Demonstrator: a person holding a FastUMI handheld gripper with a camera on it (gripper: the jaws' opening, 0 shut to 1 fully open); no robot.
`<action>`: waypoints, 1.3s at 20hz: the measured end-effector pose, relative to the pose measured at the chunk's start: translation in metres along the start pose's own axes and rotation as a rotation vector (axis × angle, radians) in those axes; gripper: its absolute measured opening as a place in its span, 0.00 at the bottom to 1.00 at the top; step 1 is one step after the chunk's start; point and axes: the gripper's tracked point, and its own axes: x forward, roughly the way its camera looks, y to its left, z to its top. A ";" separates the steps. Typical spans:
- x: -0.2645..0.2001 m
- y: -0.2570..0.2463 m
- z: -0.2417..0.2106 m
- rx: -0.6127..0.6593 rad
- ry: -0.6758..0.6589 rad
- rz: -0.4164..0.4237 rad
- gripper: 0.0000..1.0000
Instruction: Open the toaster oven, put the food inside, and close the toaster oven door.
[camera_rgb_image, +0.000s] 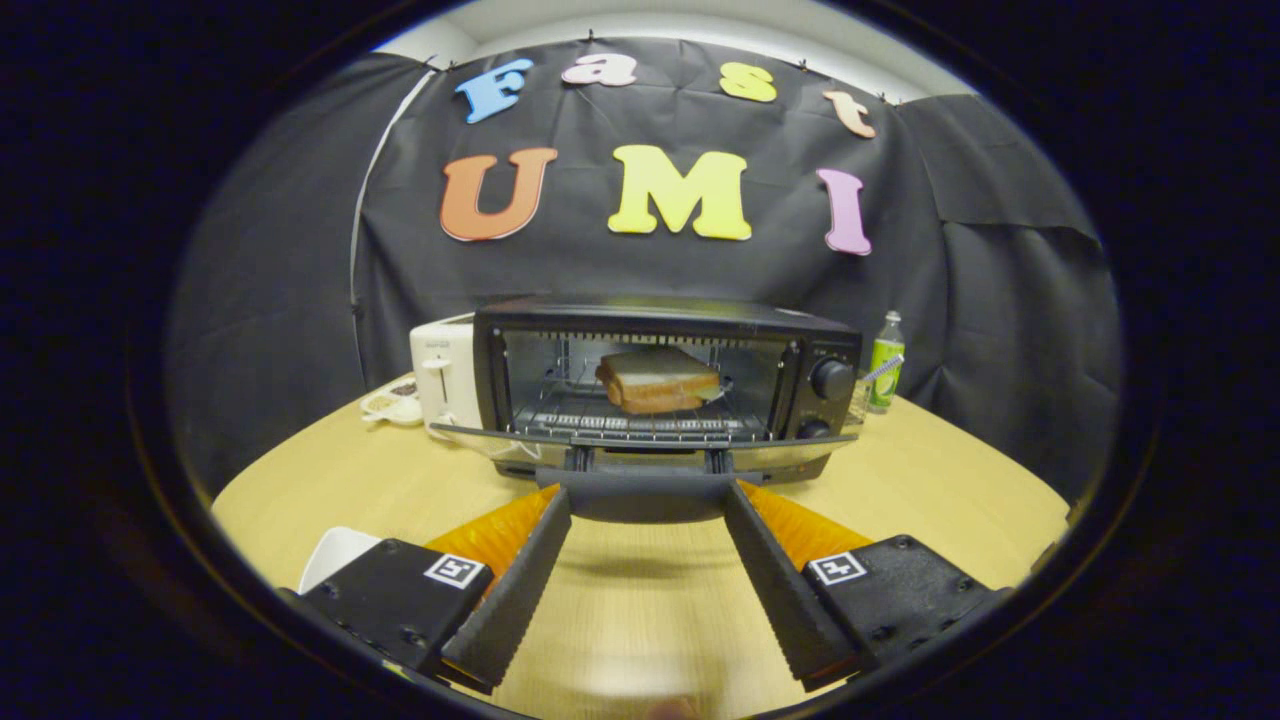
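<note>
The desk (900, 480) in front of you is one round-edged wooden top, and its bare surface runs open between your gripper and the oven and out to either side; the far rim curves away behind the appliances, close to the black cloth wall.

One toaster oven (665, 385) stands square-on to you near the far middle of the desk, its long axis running side to side. Its door (640, 440) is folded down flat toward you, so the mouth faces you directly. The door handle (640, 495) is a dark bar lying across, just at the tips of your fingers (520, 580).

Your gripper (645, 505) has its fingers spread wide apart, one tip at each end of the handle; whether they touch it you cannot tell from here.

One white pop-up toaster (445, 380) sits just beside the oven on its left, touching or nearly so. One small white dish (392, 405) lies left of that.

One sandwich of two bread slices (658, 380) lies flat on the wire rack (630, 420) inside the oven, long side across, slightly angled.

Two knobs (832, 380) are stacked on the oven's right panel. One green bottle (886, 362) stands upright right of the oven, near the far rim.

A white object (335, 555) shows beside the left finger mount; what it is you cannot tell.
</note>
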 end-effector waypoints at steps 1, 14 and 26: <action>0.002 0.001 0.007 0.012 -0.009 -0.002 1.00; -0.103 -0.015 0.116 -0.022 -0.180 -0.001 1.00; -0.223 -0.068 0.216 0.032 -0.322 -0.027 1.00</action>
